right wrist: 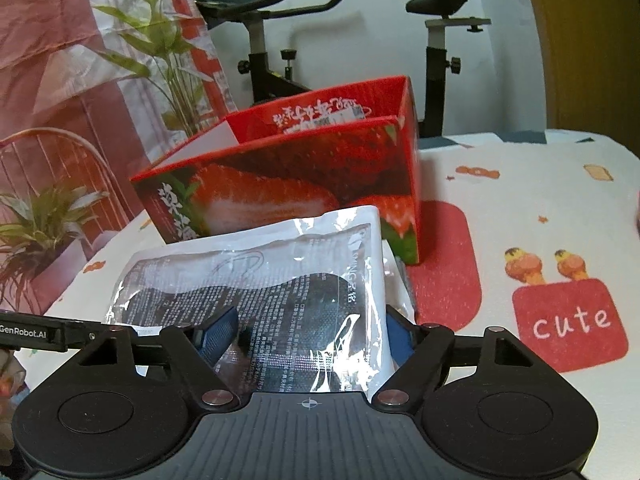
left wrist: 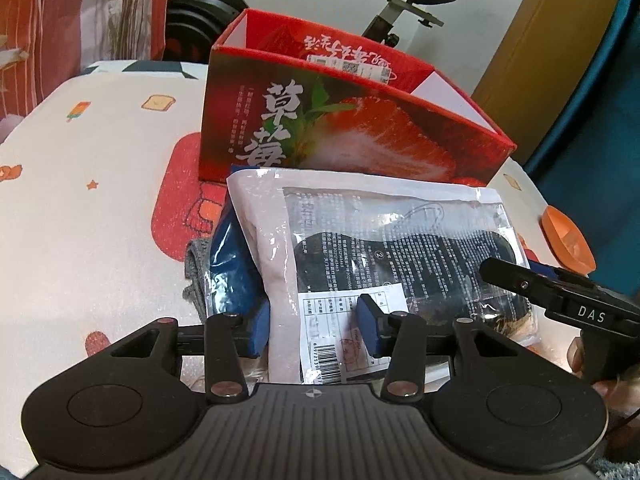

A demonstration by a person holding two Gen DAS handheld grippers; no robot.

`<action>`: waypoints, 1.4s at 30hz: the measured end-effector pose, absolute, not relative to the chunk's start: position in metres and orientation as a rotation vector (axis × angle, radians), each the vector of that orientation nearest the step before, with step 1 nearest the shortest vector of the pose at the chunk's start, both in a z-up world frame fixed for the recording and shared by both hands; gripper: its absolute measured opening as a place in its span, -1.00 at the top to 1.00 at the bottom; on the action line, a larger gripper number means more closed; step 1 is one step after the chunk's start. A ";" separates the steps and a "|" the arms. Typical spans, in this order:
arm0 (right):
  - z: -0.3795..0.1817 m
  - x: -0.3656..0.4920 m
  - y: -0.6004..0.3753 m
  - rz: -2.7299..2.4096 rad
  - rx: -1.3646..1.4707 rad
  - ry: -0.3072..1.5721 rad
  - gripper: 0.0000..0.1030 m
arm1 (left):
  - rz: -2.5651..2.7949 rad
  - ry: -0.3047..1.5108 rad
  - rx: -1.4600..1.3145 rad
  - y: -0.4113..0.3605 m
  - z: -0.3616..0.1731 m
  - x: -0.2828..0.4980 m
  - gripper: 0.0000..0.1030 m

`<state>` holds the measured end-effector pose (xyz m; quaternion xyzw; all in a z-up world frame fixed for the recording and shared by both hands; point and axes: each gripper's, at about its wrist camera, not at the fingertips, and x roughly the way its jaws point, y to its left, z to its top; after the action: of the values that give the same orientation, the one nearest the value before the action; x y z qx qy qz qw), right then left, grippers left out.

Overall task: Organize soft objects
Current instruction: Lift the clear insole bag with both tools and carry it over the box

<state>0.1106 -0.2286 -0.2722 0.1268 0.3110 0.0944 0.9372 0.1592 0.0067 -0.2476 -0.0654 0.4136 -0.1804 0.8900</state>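
Both hand-held grippers are on one clear plastic pkg (left wrist: pixel 384 248) w/ something dark & soft inside, prob a mask or pad, hard to read. It lies atop a small pile on the worktop (left wrist: pixel 100 200), just in front of the red strawberry box (left wrist: pixel 344 128), far edge nearly touching the box wall.

Left hand-held gripper (left wrist: pixel 316 330): jaws partway open, pkg's near-left corner w/ the barcode label between the blue pads (left wrist: pixel 370 320). Pads look close to the film, but can't tell if they pinch it.

Right hand-held gripper (right wrist: pixel 304 338): jaws wider, straddling the pkg's near-right part; right pad sits at the pkg edge, left pad lies on top of the film. Firm hold not evident.

Judgement: two-sided approach makes sense bc the pkg is floppy & slick; holding both near corners would keep it flat for a lift into the open-top box right behind.

Under the pkg: blue bag (left wrist: pixel 232 264) & grey knit item (left wrist: pixel 194 272), left side, waiting.
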 end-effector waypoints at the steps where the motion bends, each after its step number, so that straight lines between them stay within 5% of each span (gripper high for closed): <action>1: -0.271 0.110 -0.228 0.193 0.254 0.632 -0.44 | -0.378 0.854 -0.134 0.006 -0.246 0.158 0.08; 10: -0.245 0.102 -0.222 0.235 0.124 0.559 -0.40 | -0.415 0.755 -0.124 0.011 -0.223 0.153 0.08; 17: -0.203 0.110 -0.229 0.304 0.057 0.507 0.03 | -0.433 0.667 -0.102 0.017 -0.186 0.160 0.08; 29: -0.122 0.159 -0.237 0.424 -0.103 0.384 0.46 | -0.436 0.554 -0.143 0.021 -0.134 0.208 0.08; 42: -0.127 0.227 -0.245 0.280 -0.166 0.342 0.59 | -0.420 0.592 -0.201 -0.006 -0.145 0.302 0.08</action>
<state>0.2266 -0.2452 -0.1268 -0.0823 0.1695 0.1386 0.9723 0.3024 -0.0055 -0.1446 -0.0979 0.2891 -0.2052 0.9299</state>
